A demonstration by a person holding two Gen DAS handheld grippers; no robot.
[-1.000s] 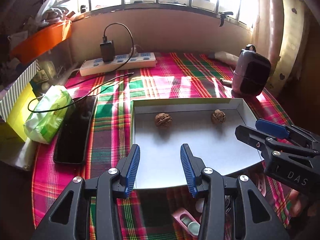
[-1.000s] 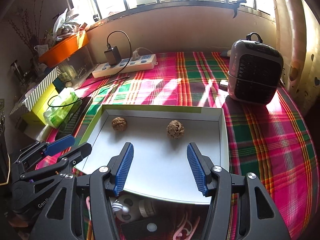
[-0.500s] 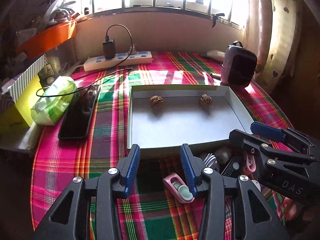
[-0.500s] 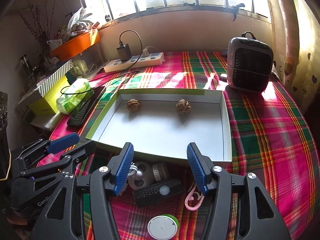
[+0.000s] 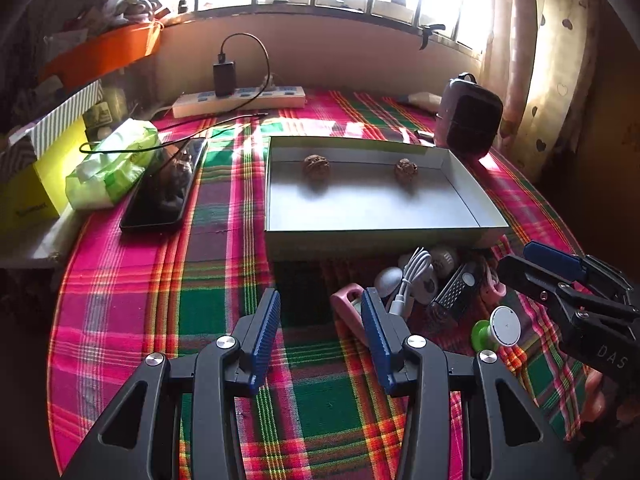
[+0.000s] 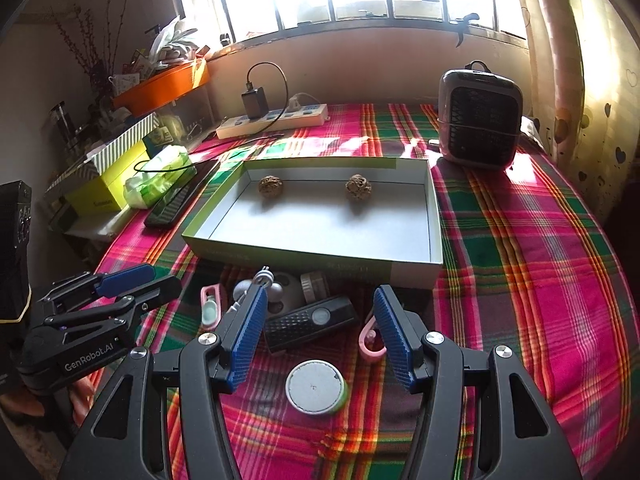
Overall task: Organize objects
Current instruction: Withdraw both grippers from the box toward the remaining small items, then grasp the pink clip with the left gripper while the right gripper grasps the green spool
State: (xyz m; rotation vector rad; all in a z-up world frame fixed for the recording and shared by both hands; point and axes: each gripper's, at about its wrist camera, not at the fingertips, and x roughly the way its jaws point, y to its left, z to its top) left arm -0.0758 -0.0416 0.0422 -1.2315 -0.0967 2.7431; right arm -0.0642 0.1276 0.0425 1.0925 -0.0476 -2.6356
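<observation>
Left gripper (image 5: 320, 336) and right gripper (image 6: 320, 334), jaws apart, nothing between the pads. At twelve o'clock of the right gripper: round white disc (image 6: 316, 387), black remote (image 6: 312, 322), pink clip (image 6: 370, 338). Farther at twelve: shallow box (image 6: 436, 216) holding two walnuts (image 6: 271, 187), well apart, along its far wall.

Left gripper (image 5: 318, 324): black skeletal frame with triangular cut-outs, ribbed blue fingers (image 5: 266, 328), silver screws behind them. Right gripper (image 6: 320, 334): same build ("DAS" printed on its side; "GenRobot.AI" on the left's).
</observation>
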